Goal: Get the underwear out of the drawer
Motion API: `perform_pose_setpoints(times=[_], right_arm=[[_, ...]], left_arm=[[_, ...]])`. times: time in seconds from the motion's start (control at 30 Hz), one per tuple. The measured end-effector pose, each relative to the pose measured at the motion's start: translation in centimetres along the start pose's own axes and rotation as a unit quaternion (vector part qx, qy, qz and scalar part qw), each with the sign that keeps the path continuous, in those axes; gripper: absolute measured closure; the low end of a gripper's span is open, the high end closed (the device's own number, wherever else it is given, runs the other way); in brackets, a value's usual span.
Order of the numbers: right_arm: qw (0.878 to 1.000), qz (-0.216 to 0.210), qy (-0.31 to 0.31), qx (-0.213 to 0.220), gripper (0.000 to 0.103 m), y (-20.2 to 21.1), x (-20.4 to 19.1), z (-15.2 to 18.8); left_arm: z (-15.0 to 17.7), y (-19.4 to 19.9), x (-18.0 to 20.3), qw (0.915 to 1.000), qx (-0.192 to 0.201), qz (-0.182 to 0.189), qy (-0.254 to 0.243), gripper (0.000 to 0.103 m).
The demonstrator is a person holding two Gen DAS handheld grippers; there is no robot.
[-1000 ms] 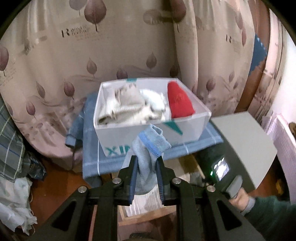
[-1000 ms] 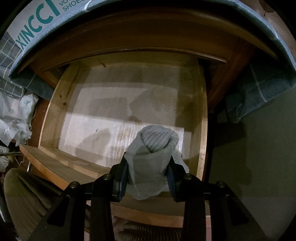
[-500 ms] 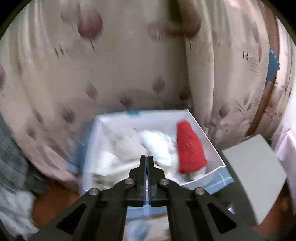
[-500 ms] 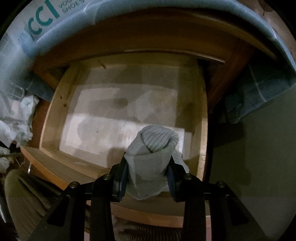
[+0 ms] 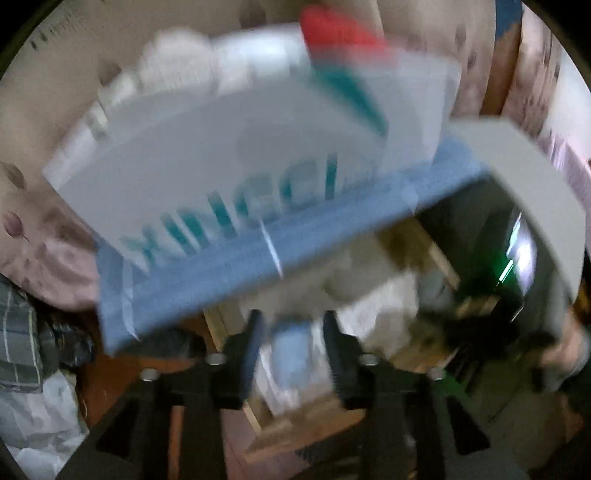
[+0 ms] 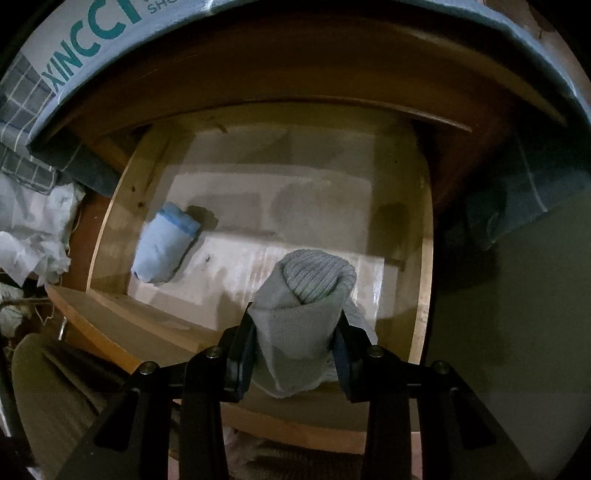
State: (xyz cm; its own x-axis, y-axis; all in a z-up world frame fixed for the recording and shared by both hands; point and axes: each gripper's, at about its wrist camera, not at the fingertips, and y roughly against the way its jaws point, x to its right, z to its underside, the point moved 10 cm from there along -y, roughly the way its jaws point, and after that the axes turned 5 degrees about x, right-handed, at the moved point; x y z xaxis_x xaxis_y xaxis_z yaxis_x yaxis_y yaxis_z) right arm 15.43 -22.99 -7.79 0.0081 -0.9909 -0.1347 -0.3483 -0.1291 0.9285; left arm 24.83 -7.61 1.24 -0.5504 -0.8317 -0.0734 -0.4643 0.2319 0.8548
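Note:
My right gripper is shut on a rolled grey underwear and holds it above the open wooden drawer. A rolled light-blue underwear lies on the drawer floor at the left. In the blurred left wrist view my left gripper is open, tilted down over the drawer, with the light-blue roll seen below between its fingers. The white shoebox holding folded clothes, with a red piece, stands above on a blue cloth.
The shoebox on the blue checked cloth sits on the cabinet top over the drawer. Curtains hang behind it. White bags lie at the left. A grey panel is at the right.
The light-blue underwear left my left gripper and now lies in the drawer. My left gripper swung up over the box while shut, then down toward the drawer, now open. My right gripper holds still.

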Motion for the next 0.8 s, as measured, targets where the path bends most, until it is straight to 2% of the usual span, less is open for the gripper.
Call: perform_pose_setpoints(times=[0.1,0.13,0.23,0.43,0.5,0.53,0.6,0.8], right_arm=[[1.000,-0.011,-0.013,-0.001,0.069,-0.1,0.1,-0.1],[1.000,-0.013,-0.015,-0.001,0.069,-0.1,0.0,-0.1],[1.000,-0.016,-0.011,-0.002,0.069,-0.2,-0.4,-0.2],[0.999,-0.029,-0.019,-0.002,0.069,-0.1,-0.2,-0.1],[0.999,-0.033,-0.021,-0.002,0.069,-0.1,-0.2,-0.1],[0.999,-0.037,-0.021,-0.003,0.069,-0.1,-0.4,-0.1],[0.999,-0.040,-0.022,-0.003,0.069,-0.2,-0.4,-0.2],[0.998,-0.049,-0.027,-0.004,0.069,-0.1,-0.5,-0.1]], left_arm=[[3.0,-4.2,0.5,0.9982,-0.055,0.021,0.010,0.056],[4.1,-6.0,0.6,0.9960,-0.081,0.033,0.020,0.055],[5.9,-9.7,0.4,0.9897,-0.127,0.048,0.047,0.052],[7.1,-14.3,0.2,0.9826,-0.169,0.042,0.063,0.042],[7.7,-15.6,0.3,0.9792,-0.189,0.044,0.060,0.041],[7.9,-15.8,0.3,0.9792,-0.191,0.040,0.055,0.036],[8.6,-16.9,0.5,0.9751,-0.216,0.037,0.036,0.036],[9.6,-19.3,-0.2,0.9677,-0.249,0.018,0.038,0.029]])
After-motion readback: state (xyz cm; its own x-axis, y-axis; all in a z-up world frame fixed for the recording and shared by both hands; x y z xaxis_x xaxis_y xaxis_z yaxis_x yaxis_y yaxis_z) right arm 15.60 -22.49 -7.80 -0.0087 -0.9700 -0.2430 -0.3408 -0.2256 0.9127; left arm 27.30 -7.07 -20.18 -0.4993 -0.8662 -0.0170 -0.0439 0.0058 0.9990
